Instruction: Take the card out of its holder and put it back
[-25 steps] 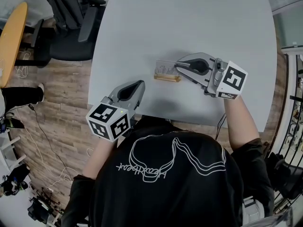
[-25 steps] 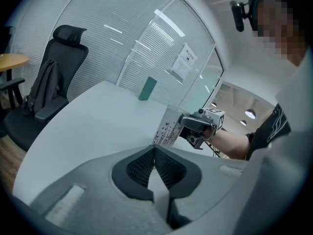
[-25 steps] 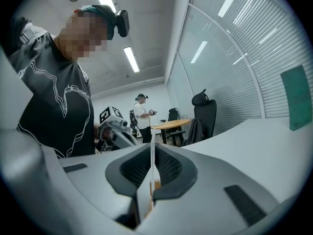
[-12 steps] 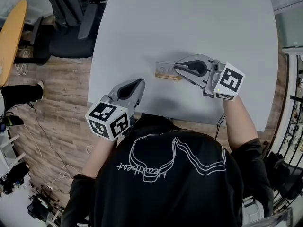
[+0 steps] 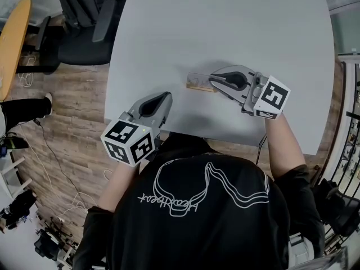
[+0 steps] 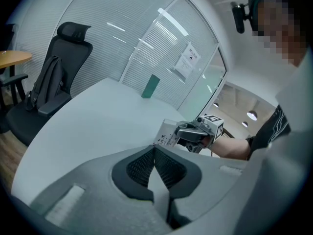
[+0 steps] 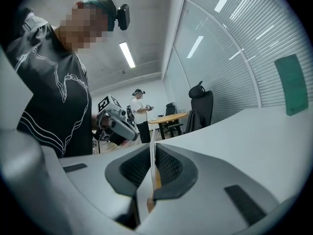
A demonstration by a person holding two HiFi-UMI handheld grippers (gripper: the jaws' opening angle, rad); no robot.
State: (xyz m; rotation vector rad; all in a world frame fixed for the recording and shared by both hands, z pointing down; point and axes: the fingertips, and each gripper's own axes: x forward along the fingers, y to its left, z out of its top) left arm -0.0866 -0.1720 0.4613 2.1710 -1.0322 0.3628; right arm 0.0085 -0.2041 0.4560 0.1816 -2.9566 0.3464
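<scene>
A person in a black T-shirt (image 5: 197,218) with a white line drawing, seen from above, stands at the near edge of a pale grey table (image 5: 225,21) with a gripper in each hand. Nearest to the body, the left gripper (image 5: 165,99) hovers over the table's near edge, angled downward. Its jaws are pressed together with nothing between them, and it is well apart from the card.

A little farther in and to the right, the right gripper (image 5: 211,79) points leftward, almost level. Its jaws pinch the side edge of a thin, clear card (image 5: 197,79), which stands upright. Directly under the card lies its holder (image 5: 201,88), a small wooden block resting on the table. The card's lower edge meets the block, though whether it sits fully in the slot cannot be told.

Beyond the card the table is bare. Past the table's far left corner, a black office chair (image 5: 84,32) stands on a wood-plank floor (image 5: 67,134).
</scene>
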